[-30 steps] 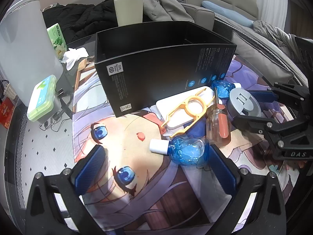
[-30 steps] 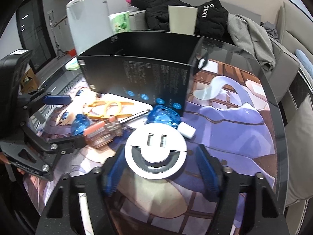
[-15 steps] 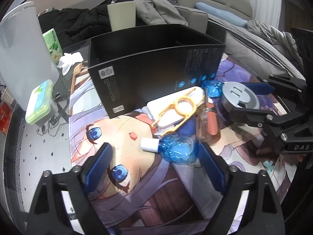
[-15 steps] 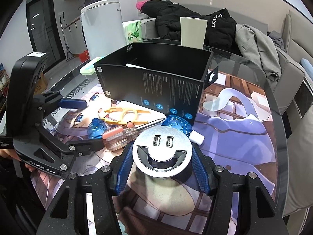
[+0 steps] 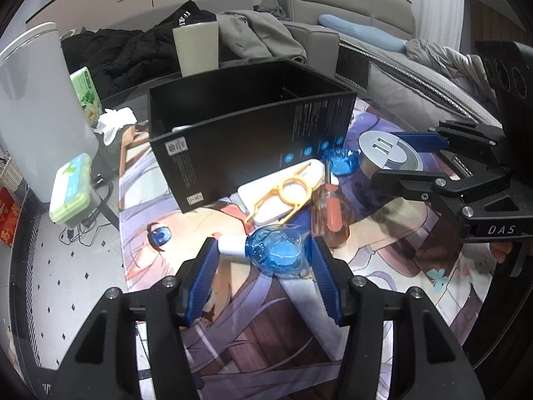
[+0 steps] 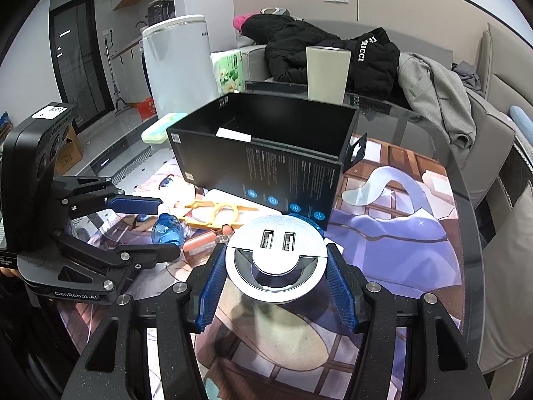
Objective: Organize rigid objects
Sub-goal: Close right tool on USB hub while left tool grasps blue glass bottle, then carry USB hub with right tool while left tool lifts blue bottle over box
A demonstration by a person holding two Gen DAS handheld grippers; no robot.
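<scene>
My right gripper (image 6: 275,268) is shut on a round silver USB socket (image 6: 275,257) and holds it above the mat; it also shows in the left wrist view (image 5: 389,158). My left gripper (image 5: 263,256) closes around a blue bottle with a white cap (image 5: 271,251), its pads at the bottle's sides. An open black box (image 5: 253,130) stands behind. In front of it lie a yellow plastic tool (image 5: 288,191) on a white slab (image 5: 266,196), an orange-handled screwdriver (image 5: 331,210) and a second blue bottle (image 5: 341,161).
A printed anime mat (image 5: 383,250) covers the glass table (image 6: 433,126). A beige cup (image 5: 196,48), a green tissue pack (image 5: 85,95), a green case (image 5: 71,188) and a white appliance (image 5: 36,106) stand at the back and left. Coats lie on the sofa (image 6: 333,50).
My right gripper has shut on the USB socket and lifted it off the mat. My left gripper has moved forward and narrowed around the blue bottle.
</scene>
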